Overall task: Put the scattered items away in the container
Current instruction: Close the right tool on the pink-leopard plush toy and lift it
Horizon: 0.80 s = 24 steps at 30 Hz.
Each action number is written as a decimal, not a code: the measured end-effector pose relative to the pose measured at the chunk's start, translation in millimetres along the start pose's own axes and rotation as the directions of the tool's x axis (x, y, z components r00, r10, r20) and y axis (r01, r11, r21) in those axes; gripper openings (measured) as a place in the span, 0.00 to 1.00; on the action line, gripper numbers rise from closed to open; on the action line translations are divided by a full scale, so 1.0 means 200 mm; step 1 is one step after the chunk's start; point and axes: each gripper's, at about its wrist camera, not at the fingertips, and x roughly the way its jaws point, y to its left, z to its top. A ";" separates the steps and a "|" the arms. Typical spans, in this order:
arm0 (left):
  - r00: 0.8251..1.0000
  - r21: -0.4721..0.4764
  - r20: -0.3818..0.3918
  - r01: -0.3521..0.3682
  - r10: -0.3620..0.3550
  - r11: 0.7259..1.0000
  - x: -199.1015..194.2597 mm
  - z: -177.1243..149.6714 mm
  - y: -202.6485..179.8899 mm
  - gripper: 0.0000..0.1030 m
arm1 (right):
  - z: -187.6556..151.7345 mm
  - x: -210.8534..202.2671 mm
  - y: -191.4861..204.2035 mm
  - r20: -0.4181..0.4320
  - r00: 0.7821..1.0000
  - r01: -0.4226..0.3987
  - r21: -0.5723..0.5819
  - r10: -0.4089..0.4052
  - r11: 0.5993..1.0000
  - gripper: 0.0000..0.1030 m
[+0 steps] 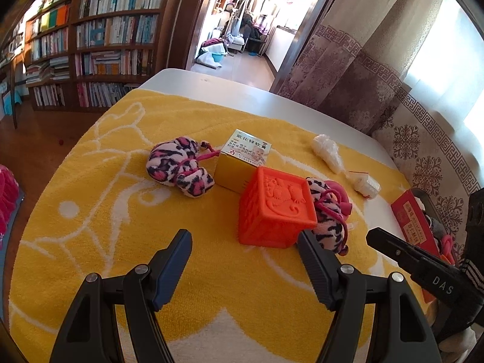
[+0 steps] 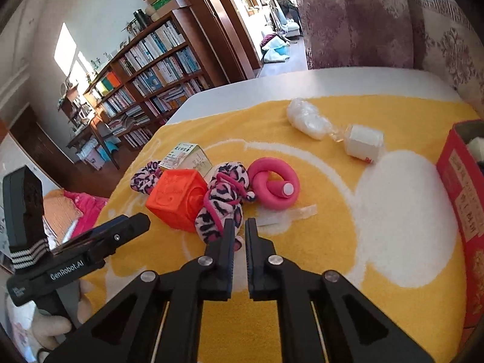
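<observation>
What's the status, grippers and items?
Left gripper open, empty. Right gripper nearly closed, empty, by leopard pouch. Cube, pink coil, bottle outside red box.

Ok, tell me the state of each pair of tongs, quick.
Left tongs: open, holding nothing, just short of the orange cube.
Right tongs: nearly closed, a narrow gap left, nothing gripped.

Two leopard-print plush bundles: one [image 1: 178, 166] left of the boxes, the other [image 1: 328, 220] right of the cube. One orange cube [image 1: 275, 208]. One small gold carton [image 1: 242, 158]. One pink coil [image 2: 275, 186]. One white bottle [image 2: 364, 142], lying down. One crumpled clear wrapper [image 2: 305, 118]. One clear flat strip [image 2: 290, 214] beside the coil. One red container [image 2: 459, 193]. One yellow towel [image 1: 121, 242] covering one white surface [image 1: 242, 90]. Two claws: left [image 1: 245, 245] and right [image 2: 239, 231].
</observation>
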 end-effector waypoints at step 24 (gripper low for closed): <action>1.000 -0.016 -0.013 0.025 -0.025 1.000 0.01 0.00 0.03 0.72 | 0.04 0.34 0.09 -0.091 0.996 0.014 0.018 -0.012 1.000 0.34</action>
